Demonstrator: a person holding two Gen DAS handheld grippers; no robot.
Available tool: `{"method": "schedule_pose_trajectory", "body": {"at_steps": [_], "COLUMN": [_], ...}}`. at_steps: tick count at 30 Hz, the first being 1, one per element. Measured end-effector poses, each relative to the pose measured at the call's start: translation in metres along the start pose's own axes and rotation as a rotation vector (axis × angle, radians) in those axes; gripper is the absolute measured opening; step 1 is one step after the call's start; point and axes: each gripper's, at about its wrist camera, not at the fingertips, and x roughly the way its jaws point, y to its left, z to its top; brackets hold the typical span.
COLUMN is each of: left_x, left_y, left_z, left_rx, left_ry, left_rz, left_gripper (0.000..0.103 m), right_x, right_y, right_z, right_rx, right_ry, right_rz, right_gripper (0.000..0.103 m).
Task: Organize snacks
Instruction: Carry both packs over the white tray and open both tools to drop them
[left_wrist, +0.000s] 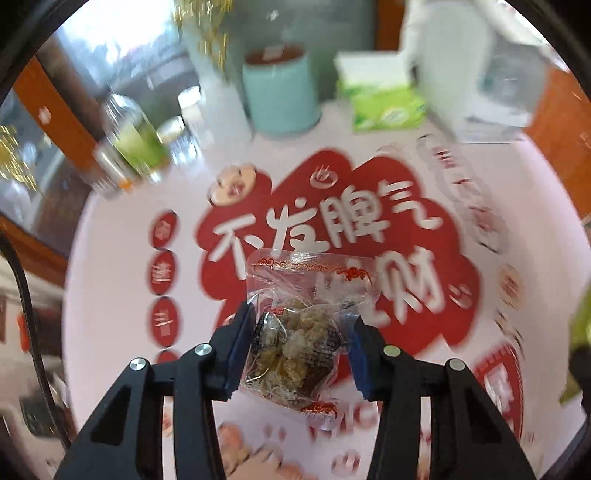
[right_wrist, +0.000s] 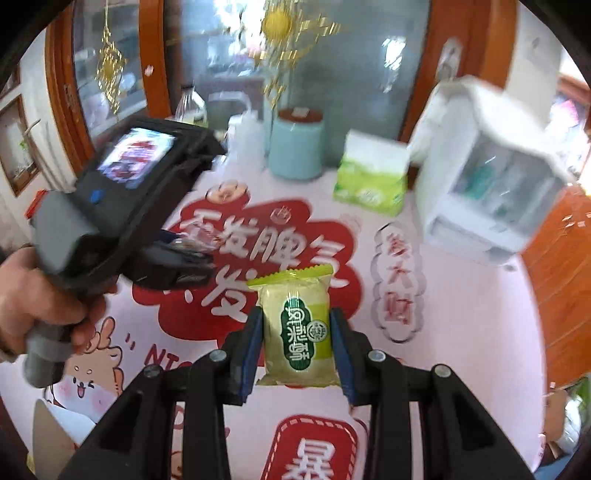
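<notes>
Snacks sit clamped in both claws above the pink printed tablecloth (left_wrist: 122, 266): the left gripper (left_wrist: 301, 345) pinches a clear-wrapped crumbly brown treat (left_wrist: 295, 339), the right gripper (right_wrist: 297, 336) a green packet (right_wrist: 297, 328), whose view alone shows the person's hand (right_wrist: 33, 306); the far teal canister (left_wrist: 280, 96) is blurred.

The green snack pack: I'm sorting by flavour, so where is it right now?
In the right wrist view the green snack pack sits upright between the right gripper's blue pads, held above the pink tablecloth, with the teal canister and tissue pack beyond it.
</notes>
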Motion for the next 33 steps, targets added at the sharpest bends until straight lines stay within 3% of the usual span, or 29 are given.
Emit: {"method": "schedule_pose_trajectory", "body": {"at_steps": [6,12,18,27,30,31,32,33], "left_x": [-0.139,-0.223,-0.226,-0.210,-0.208,-0.208,-0.208,-0.209], "left_y": [0.007,-0.002,-0.022,-0.052,-0.061,-0.063,-0.066,-0.068], "left_z": [-0.056,-0.130,-0.203,-0.248,-0.253,-0.254,-0.256,-0.257], "left_rx": [0.058,-0.015,-0.100,-0.132,-0.119,-0.115,-0.107,-0.101], "left_ry": [-0.160,-0.180,-0.127,-0.097,-0.097,-0.099,-0.103,-0.109], "left_rz": [0.036,-0.005,-0.042,0.007,0.039,0.050,0.071,0.085], "left_gripper": [0.046,0.046,0.046,0.047,0.056,0.066,0.083,0.092], "right_x": [-0.102,-0.170,-0.199,-0.198,-0.198,-0.198,-0.200,-0.202], "right_y": [0.014,0.023,0.045,0.064,0.067,0.068,0.068,0.069], "right_z": [-0.021,-0.061,-0.113,-0.160,-0.167,-0.167,-0.169,-0.169], "right_rx": [0.046,0.069,0.062,0.024,0.014,0.013,0.006,0.002], "right_ry": [-0.136,-0.150,-0.081,0.043,0.062,0.065,0.065,0.060], "right_rz": [0.067,0.174,0.255,0.257,0.243,0.237,0.228,0.224], "right_gripper": [0.036,0.036,0.036,0.037,0.037,0.037,0.037,0.038]}}
